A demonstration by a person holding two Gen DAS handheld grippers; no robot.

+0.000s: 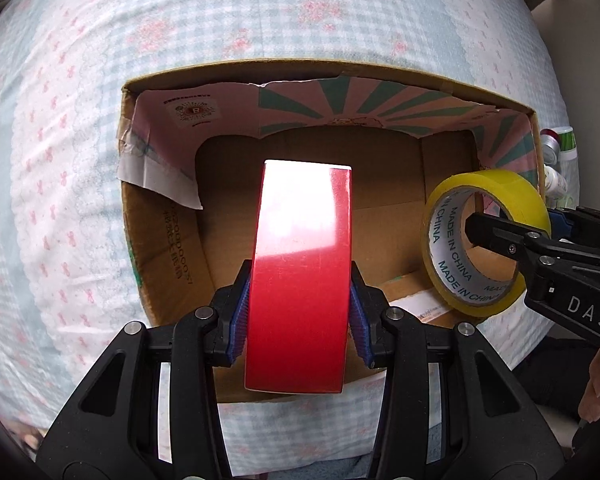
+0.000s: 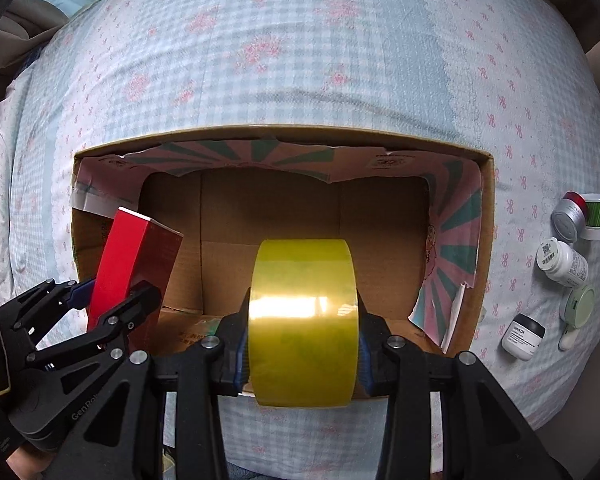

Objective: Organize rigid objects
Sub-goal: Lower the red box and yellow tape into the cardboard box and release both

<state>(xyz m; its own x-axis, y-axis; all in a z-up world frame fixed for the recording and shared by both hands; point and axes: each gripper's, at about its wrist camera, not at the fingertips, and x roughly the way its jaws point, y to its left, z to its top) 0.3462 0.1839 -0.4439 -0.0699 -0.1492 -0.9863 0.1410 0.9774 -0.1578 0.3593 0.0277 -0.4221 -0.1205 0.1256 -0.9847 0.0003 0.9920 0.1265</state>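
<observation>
Cardboard box [image 1: 129,216] below: left gripper [image 1: 300,300] pinches red box [image 1: 300,280], right gripper [image 2: 303,340] pinches yellow tape [image 2: 303,320]; lower both gently, apart.

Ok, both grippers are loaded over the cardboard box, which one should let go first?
Probably left. The left gripper holds the red box over the open middle of the cardboard box floor, while the right gripper's yellow tape roll hangs near the box's right wall.
</observation>
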